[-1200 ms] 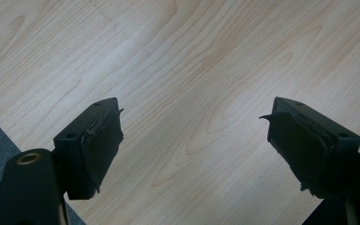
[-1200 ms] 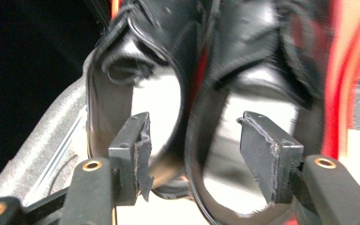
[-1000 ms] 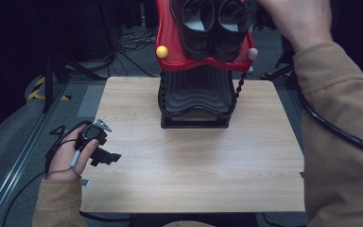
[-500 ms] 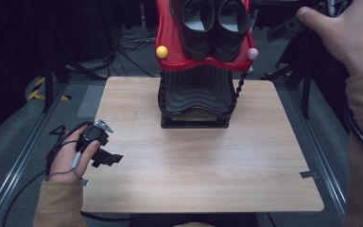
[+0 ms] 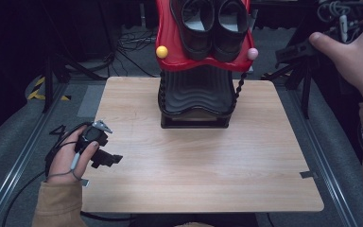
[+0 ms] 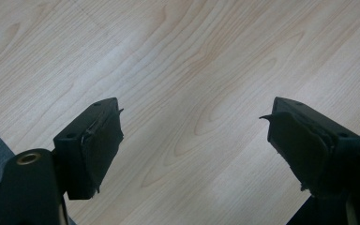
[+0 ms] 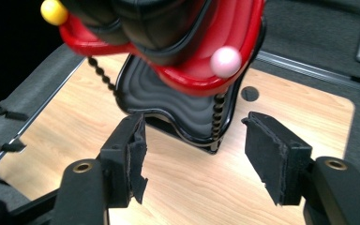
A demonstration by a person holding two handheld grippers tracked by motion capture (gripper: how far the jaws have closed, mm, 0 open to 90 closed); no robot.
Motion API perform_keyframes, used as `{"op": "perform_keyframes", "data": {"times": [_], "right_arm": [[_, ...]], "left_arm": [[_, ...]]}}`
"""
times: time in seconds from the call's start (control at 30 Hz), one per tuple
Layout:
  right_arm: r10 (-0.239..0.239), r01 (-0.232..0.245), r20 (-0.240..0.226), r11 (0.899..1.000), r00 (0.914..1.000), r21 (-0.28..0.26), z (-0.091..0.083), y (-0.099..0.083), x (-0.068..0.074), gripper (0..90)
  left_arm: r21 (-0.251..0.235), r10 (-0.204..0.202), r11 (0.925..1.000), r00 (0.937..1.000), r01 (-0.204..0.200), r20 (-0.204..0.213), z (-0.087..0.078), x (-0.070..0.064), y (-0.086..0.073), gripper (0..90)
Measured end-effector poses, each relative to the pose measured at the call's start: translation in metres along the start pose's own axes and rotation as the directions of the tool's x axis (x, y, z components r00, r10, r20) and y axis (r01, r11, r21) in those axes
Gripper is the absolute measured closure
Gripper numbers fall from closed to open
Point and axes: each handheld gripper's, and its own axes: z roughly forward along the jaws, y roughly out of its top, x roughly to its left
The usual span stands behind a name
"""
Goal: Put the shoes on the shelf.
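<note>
**deskwatcher:** High view first, biggest stuff down to smallest. We've got the wooden desk, and at its far middle a shoe rack: black ribbed base, red top shelf with a pair of black shoes sitting side by side on it. A yellow ball sticks out at the shelf's left corner and a pink ball at its right.

**rigfan:** And the tools?

**deskwatcher:** Left tool rests at the desk's left edge, near side, with the left hand wrapped over it. In the left gripper view we see its jaws spread wide over bare wood, nothing between them. Right hand is up high off the desk's far right corner. In the right gripper view the right tool is spread open too, gripping nothing, pointed down at the rack, well apart from it; the pink ball sits just above the gap.
</note>
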Motion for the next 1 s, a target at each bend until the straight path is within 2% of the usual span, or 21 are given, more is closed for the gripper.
{"op": "perform_keyframes", "data": {"times": [0.3, 0.5, 0.6, 0.67, 0.77, 0.9, 1.0], "right_arm": [[-0.059, 0.063, -0.093, 0.997, 0.994, 0.05, 0.027, -0.044, -0.002, 39.6], [-0.051, 0.065, -0.145, 0.994, 0.9881, 0.092, 0.052, -0.078, -0.008, 40.1], [-0.056, 0.076, -0.161, 0.99, 0.9853, 0.12, 0.067, -0.092, -0.011, 40.3], [-0.056, 0.078, -0.17, 0.989, 0.9839, 0.125, 0.071, -0.095, -0.011, 40.3], [-0.072, 0.106, -0.205, 0.981, 0.9761, 0.16, 0.092, -0.114, -0.012, 40.3], [-0.095, 0.142, -0.222, 0.968, 0.9704, 0.206, 0.114, -0.132, -0.013, 40.3], [-0.095, 0.149, -0.235, 0.962, 0.9673, 0.226, 0.129, -0.143, -0.012, 40.4]], "left_arm": [[0.005, -0.005, 1.0, 1.0, 0.005, -0.007, -0.001, -0.002, -0.005, 18.8], [-0.002, -0.003, 1.0, 1.0, 0.003, -0.003, -0.002, -0.006, -0.007, 18.6], [-0.001, -0.006, 1.0, 1.0, 0.006, -0.003, -0.002, -0.007, -0.008, 18.6], [-0.001, -0.005, 1.0, 1.0, 0.005, -0.001, -0.002, -0.007, -0.009, 18.7], [-0.017, 0.0, 0.9999, 0.9996, 0.0, 0.027, -0.004, -0.008, -0.009, 18.8], [-0.016, 0.009, 0.9998, 0.9998, -0.008, 0.017, -0.005, -0.01, -0.007, 18.6], [-0.009, 0.014, 0.9999, 0.9996, -0.014, 0.022, -0.003, -0.011, -0.005, 18.6]]}}
